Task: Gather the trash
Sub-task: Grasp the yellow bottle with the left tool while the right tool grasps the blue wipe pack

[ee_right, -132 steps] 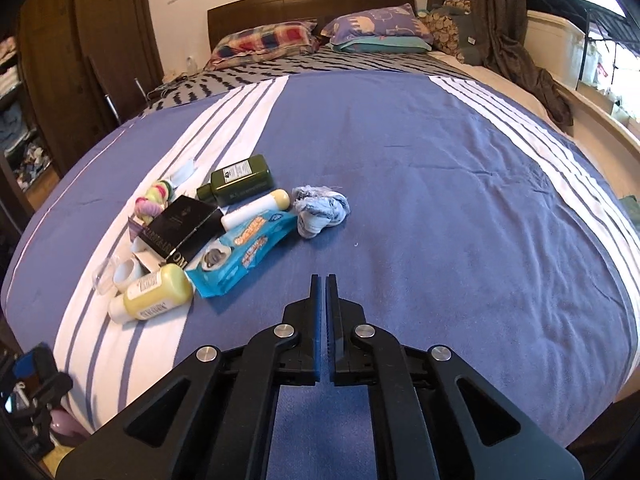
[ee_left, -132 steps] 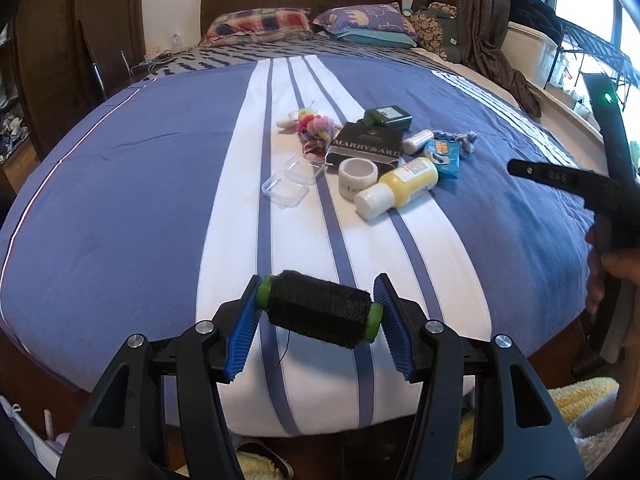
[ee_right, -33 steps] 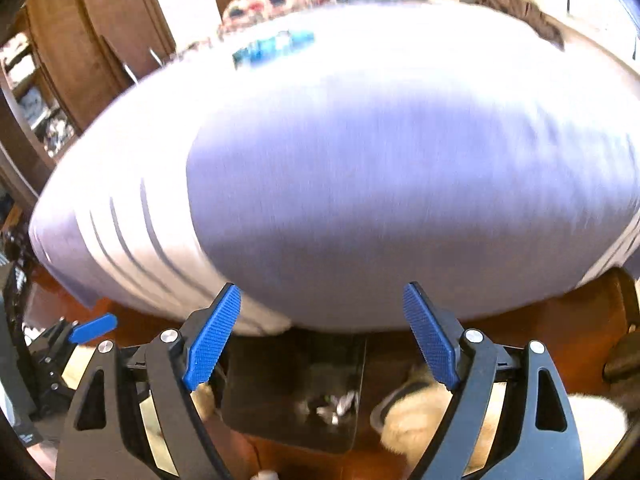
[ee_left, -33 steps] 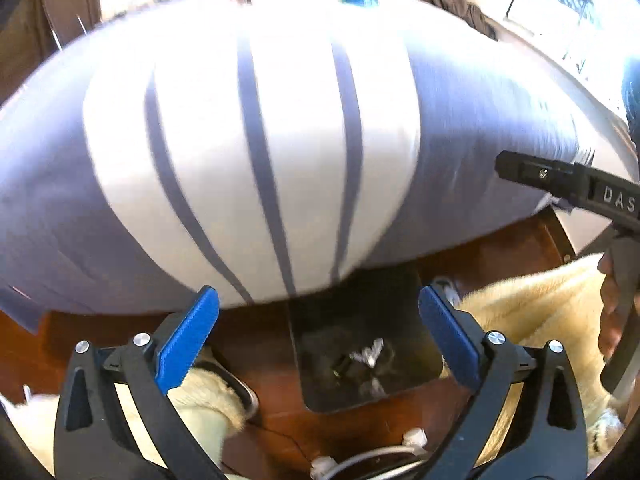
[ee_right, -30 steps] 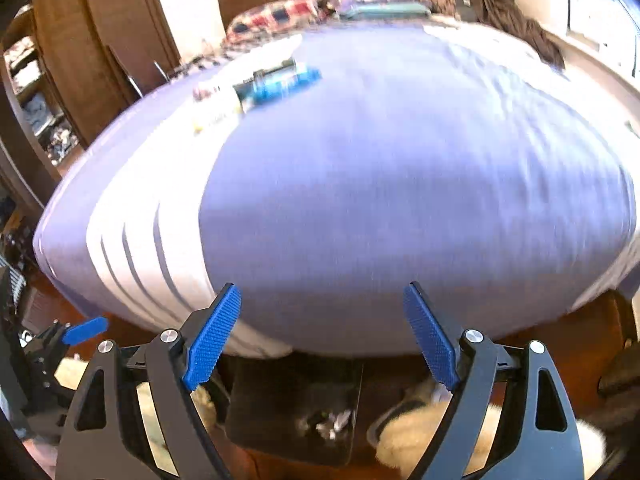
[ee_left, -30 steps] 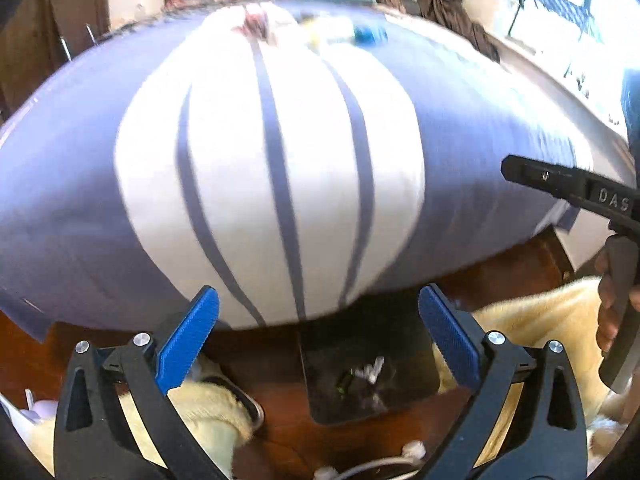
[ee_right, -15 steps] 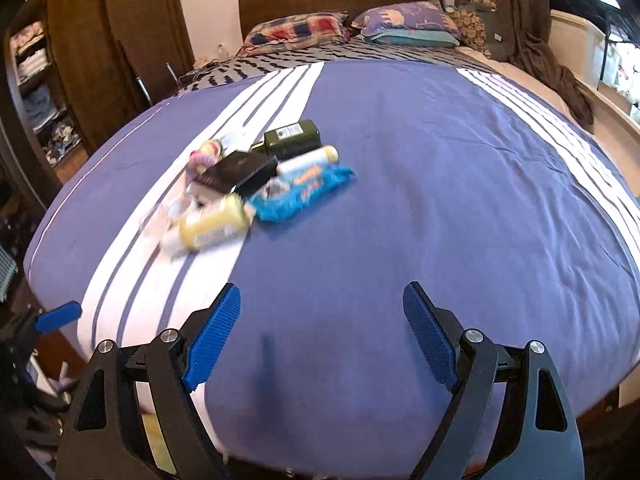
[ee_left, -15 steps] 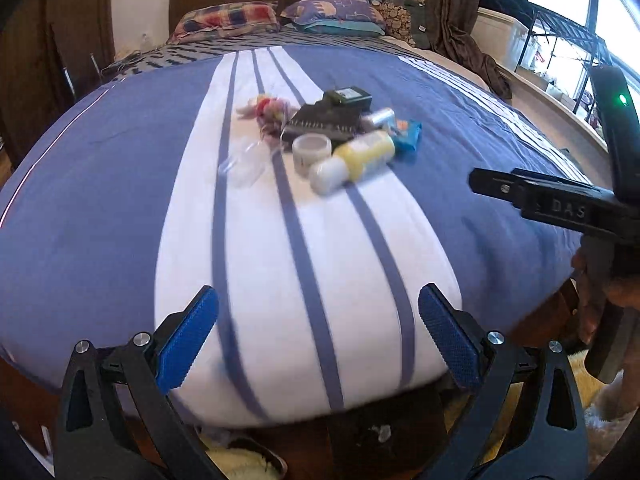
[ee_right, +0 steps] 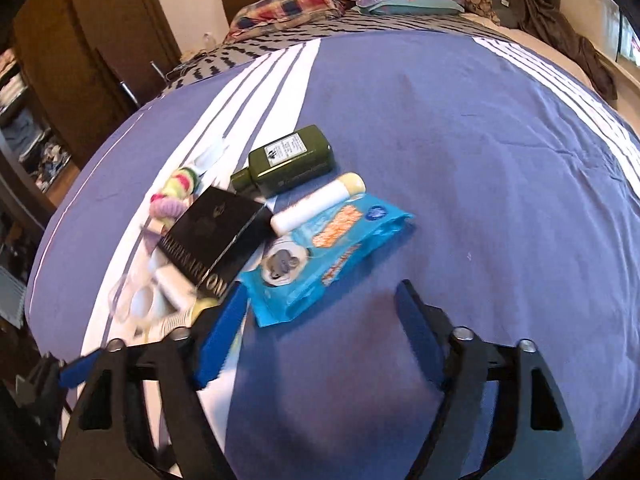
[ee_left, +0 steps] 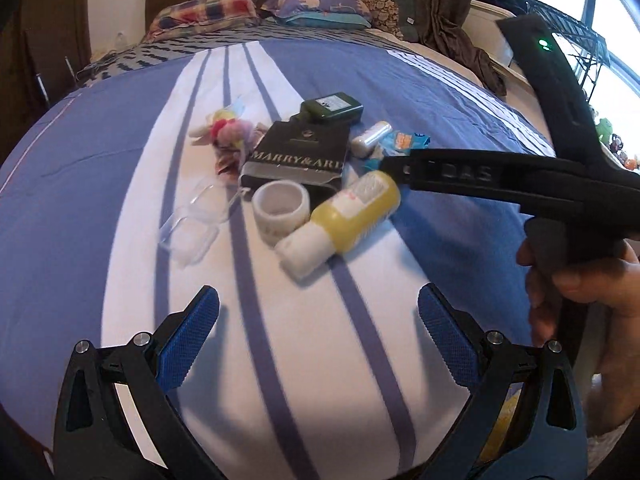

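A bed (ee_left: 100, 184) fills both views, covered by a blue spread with white stripes; pillows (ee_left: 316, 2) lie at the headboard end.

The items sit in one cluster on the spread, on and beside the white stripe. From my left wrist camera:
- A yellow bottle (ee_left: 344, 218) lies on its side, white cap toward me.
- A tape roll (ee_left: 281, 209) stands just left of it, touching or nearly touching it.
- A black box (ee_left: 298, 158) lies behind the roll.
- A green bottle (ee_left: 330, 108) lies behind the box.
- A clear case (ee_left: 190, 224) lies open, left of the roll.
- Hair ties (ee_left: 228, 134) are bunched left of the box.
- A white tube (ee_left: 370, 138) lies right of the box.

From my right wrist camera, a blue packet (ee_right: 328, 248) lies just right of the box, its near end just beyond my fingers. The tube rests along its far edge.

My left gripper (ee_left: 318, 344) hangs over the near part of the stripe, jaws spread wide, nothing between them. The cluster lies ahead of it, apart.

My right gripper (ee_right: 320, 332) is also spread wide and empty. In the left view it crosses the frame from the right, its tip over the packet area, held in my right hand (ee_left: 584, 292).
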A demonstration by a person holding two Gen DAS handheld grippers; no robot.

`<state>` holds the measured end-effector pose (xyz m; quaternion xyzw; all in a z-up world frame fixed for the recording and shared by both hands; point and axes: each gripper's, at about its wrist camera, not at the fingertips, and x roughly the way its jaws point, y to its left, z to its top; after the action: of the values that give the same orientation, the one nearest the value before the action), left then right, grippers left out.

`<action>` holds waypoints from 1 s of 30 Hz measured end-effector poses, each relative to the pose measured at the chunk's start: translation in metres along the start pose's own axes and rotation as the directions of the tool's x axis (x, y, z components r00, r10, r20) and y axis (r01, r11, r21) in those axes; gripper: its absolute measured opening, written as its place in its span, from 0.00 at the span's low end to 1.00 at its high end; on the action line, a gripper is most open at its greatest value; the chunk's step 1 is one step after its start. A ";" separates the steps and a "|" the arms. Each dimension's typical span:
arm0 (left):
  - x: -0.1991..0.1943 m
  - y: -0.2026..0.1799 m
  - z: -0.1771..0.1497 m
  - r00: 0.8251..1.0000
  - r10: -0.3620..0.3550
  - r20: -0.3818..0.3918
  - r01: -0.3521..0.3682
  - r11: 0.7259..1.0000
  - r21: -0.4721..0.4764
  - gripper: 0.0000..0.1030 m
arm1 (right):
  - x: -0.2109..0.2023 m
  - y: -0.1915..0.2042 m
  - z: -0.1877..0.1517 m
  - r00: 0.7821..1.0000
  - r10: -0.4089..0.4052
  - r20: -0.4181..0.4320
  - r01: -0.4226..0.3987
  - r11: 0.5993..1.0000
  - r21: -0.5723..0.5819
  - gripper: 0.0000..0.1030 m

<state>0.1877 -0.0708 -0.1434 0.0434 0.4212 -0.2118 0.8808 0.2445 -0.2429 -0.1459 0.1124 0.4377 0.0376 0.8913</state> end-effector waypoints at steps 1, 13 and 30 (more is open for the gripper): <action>0.003 0.001 0.002 1.000 -0.012 -0.003 0.012 1.000 -0.002 0.92 | 0.002 0.000 0.003 1.000 0.003 -0.001 -0.003 1.000 0.004 0.68; 0.029 -0.005 0.027 0.996 -0.086 -0.028 0.085 0.996 -0.037 0.88 | 0.024 0.001 0.028 0.999 0.025 -0.046 -0.024 1.000 0.020 0.70; 0.040 -0.011 0.039 1.000 -0.005 -0.021 0.005 1.000 -0.005 0.60 | 0.018 -0.027 0.032 0.999 0.005 -0.038 -0.005 1.000 0.007 0.38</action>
<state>0.2332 -0.1042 -0.1477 0.0425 0.4310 -0.2127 0.8759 0.2799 -0.2719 -0.1472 0.1160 0.4543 0.0403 0.8823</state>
